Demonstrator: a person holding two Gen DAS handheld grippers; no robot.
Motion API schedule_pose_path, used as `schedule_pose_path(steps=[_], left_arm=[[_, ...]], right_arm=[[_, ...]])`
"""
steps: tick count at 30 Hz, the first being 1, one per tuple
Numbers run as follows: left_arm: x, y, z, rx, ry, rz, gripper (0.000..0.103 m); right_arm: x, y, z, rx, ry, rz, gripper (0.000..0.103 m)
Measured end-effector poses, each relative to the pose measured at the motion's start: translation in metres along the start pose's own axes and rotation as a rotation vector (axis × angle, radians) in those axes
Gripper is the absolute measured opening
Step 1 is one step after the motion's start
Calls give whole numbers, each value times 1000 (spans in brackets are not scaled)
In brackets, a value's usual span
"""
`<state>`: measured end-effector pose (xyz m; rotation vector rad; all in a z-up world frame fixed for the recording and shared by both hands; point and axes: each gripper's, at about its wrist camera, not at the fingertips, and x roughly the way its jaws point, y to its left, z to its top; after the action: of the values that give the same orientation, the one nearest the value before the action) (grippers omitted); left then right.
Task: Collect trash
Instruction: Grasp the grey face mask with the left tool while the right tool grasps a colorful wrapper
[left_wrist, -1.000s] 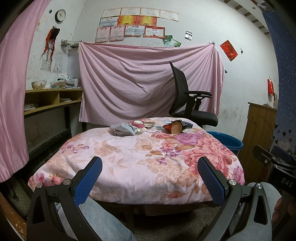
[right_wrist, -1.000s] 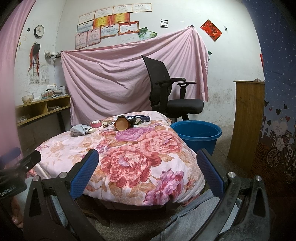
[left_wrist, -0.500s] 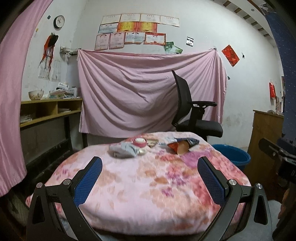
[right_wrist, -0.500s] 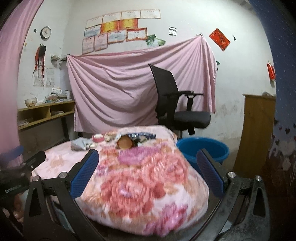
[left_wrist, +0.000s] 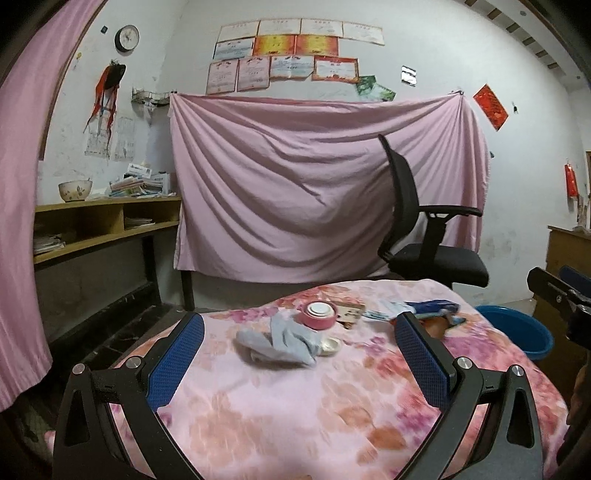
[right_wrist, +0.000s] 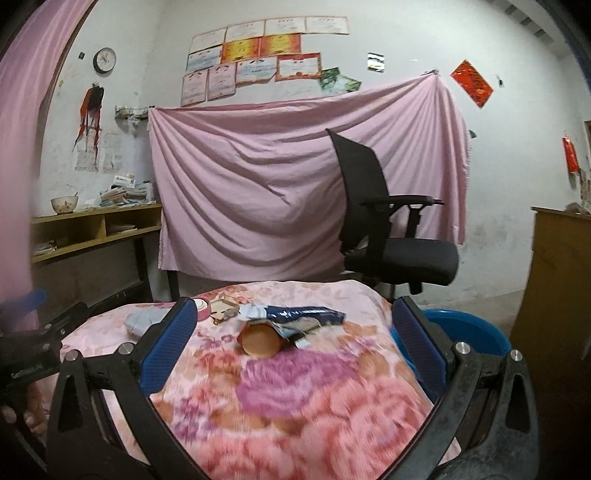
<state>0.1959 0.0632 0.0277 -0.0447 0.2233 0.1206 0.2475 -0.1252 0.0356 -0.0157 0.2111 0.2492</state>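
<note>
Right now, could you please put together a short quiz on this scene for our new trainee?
1. True or false: the left claw is shut on the grey cloth.
2. What lies nearest the right claw? A) the paper cup B) the pink tape roll C) the chair
3. Fill in: the blue tub stands on the floor, on the table's ____ side.

Key: 1 false, both claws are open and empty. 2 A. 3 right.
</note>
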Motion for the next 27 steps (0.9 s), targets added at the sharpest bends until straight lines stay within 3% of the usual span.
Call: schedule_pose_path(steps=[6, 16, 20, 23, 27], left_arm=[[56, 14, 2, 6, 69, 32, 101], [118, 38, -10, -107, 272, 15, 100], [127, 37, -15, -127, 323, -16, 91], [133, 37, -17, -129, 355, -36, 81], [141, 39, -23, -161, 412, -45, 77]], right_arm=[[56, 1, 5, -6, 80, 28, 103], [144, 6, -9, -52, 355, 96, 103], [155, 0, -22, -24, 419, 117, 103], [164, -1, -22, -8, 451, 139, 88], [169, 1, -24, -4, 478, 177, 81]])
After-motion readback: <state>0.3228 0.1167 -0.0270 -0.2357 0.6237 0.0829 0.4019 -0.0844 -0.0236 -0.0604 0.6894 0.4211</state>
